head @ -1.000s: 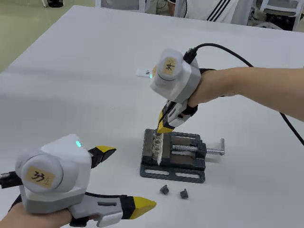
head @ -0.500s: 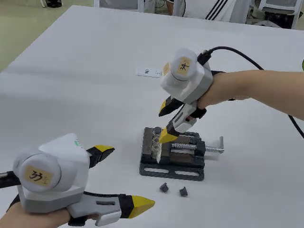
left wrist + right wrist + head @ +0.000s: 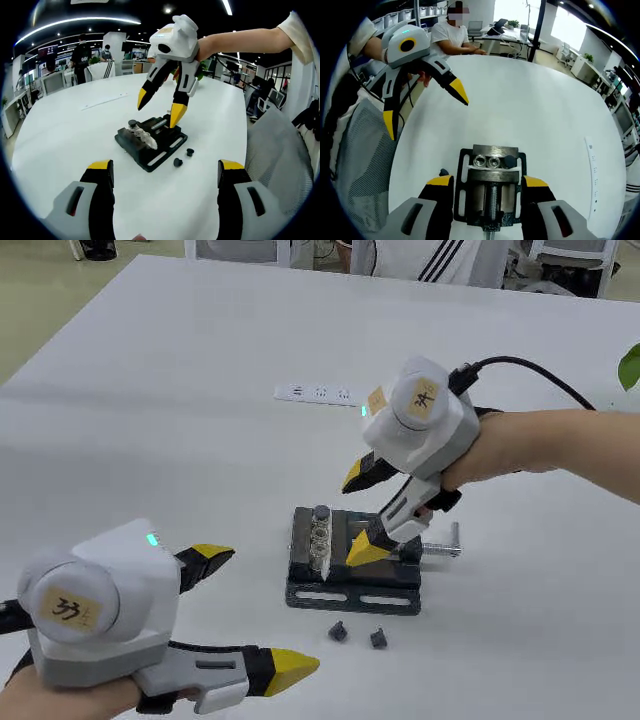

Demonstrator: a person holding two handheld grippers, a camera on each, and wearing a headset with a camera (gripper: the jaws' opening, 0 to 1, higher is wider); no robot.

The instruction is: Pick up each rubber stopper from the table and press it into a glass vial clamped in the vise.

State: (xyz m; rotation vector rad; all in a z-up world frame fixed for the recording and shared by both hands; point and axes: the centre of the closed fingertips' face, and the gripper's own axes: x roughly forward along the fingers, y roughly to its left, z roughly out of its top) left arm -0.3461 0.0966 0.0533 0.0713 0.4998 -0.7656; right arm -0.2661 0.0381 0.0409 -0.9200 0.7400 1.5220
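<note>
A black vise (image 3: 352,596) clamps a short row of glass vials (image 3: 319,538). The far vial carries a dark rubber stopper (image 3: 321,512); the other two (image 3: 486,161) are uncapped. Two loose stoppers (image 3: 338,631) (image 3: 378,639) lie on the table just in front of the vise. My right gripper (image 3: 358,515) hangs open over the vise's screw side, right of the vials, holding nothing. My left gripper (image 3: 255,610) is open and empty near the front left, aimed at the vise (image 3: 160,155) and the loose stoppers (image 3: 178,162).
A white power strip (image 3: 318,394) lies on the white table behind the vise. The vise handle (image 3: 447,549) sticks out to the right. A black cable (image 3: 540,375) trails from the right gripper. A person sits at the table's far edge.
My right gripper was shut at the far vial; it has opened and drawn back up and to the right, leaving a stopper in that vial. The left gripper barely moved.
</note>
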